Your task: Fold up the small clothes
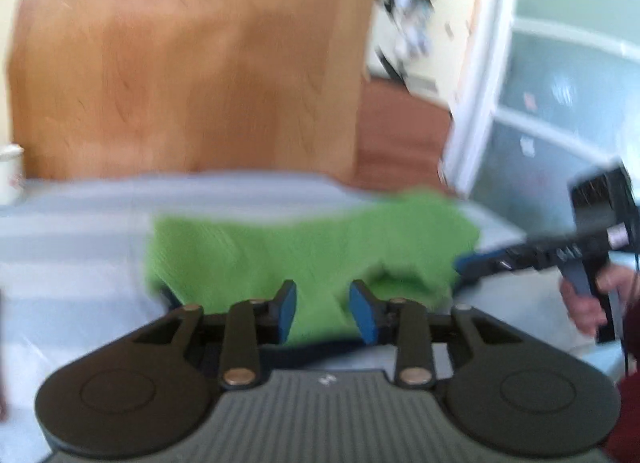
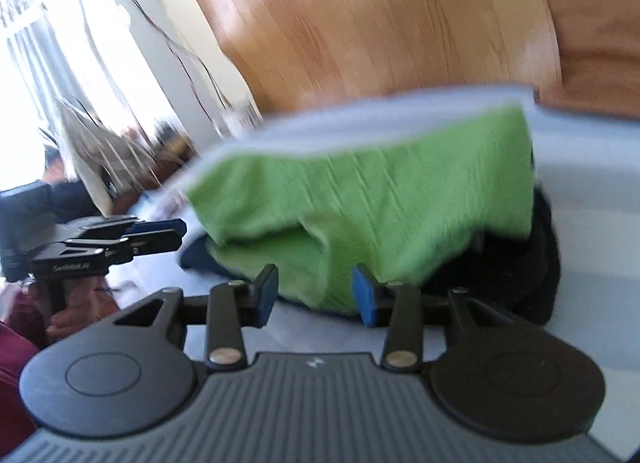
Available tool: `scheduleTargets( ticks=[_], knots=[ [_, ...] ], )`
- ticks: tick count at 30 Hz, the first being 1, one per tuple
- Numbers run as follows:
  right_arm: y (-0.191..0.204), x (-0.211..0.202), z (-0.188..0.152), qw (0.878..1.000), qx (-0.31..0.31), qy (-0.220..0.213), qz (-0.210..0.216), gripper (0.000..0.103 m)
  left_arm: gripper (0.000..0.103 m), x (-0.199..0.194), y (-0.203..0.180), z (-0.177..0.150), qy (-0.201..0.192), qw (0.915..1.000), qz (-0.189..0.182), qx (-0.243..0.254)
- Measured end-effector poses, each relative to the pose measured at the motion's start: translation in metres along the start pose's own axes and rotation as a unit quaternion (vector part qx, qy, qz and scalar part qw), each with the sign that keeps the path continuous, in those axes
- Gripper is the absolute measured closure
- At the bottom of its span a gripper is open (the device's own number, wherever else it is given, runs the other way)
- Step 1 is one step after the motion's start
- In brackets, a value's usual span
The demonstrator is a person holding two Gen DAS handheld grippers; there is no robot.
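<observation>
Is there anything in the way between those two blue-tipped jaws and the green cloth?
Nothing visible. The green cloth lies on the pale striped surface, right in front of the left gripper and the right gripper. Both sets of jaws stand open with the cloth's near edge at their tips; blur hides whether they touch it.

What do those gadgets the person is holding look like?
Each hand-held gripper, left and right, is matte black plastic: two round discs flanking a ribbed grey panel, brass-coloured pivot pins, and two fingers tipped with blue pads. A boxy black camera block sits on top, a thin cable trailing. The person's sleeve is dark red.
</observation>
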State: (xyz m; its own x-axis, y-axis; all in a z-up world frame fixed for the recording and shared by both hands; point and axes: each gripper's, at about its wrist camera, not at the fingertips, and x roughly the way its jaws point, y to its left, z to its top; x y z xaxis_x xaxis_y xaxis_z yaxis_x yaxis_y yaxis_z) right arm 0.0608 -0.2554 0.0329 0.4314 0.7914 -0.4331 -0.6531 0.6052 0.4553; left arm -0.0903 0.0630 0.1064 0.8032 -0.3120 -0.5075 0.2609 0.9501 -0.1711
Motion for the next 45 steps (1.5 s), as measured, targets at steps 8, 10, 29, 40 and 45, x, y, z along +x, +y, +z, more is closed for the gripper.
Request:
scheduleTargets(
  ticks=[8, 10, 29, 40, 45],
  knots=[
    [-0.021, 0.025, 0.016, 0.990, 0.043, -0.097, -0.088, 0.059, 0.078, 0.049, 0.046, 0.029, -0.008, 0.9936, 0.049, -0.102],
    [-0.041, 0.036, 0.001, 0.987, 0.060, -0.072, -0.132, 0.062, 0.082, 0.073, 0.048, 0.013, 0.040, 0.9909, 0.090, -0.092],
    [-0.087, 0.018, -0.033, 0.970, 0.197, -0.132, -0.060, 0.092, 0.080, 0.062, 0.013, 0.015, 0.018, 0.9964, 0.076, -0.032],
    [-0.087, 0.067, 0.018, 0.971, 0.147, -0.121, -0.143, 0.078, 0.097, 0.117, 0.085, 0.023, 0.053, 0.9865, 0.093, -0.124],
    [-0.108, 0.066, 0.003, 0.966, 0.168, -0.147, -0.129, 0.098, 0.097, 0.119, 0.053, 0.015, 0.045, 0.9874, 0.145, -0.044]
  ],
)
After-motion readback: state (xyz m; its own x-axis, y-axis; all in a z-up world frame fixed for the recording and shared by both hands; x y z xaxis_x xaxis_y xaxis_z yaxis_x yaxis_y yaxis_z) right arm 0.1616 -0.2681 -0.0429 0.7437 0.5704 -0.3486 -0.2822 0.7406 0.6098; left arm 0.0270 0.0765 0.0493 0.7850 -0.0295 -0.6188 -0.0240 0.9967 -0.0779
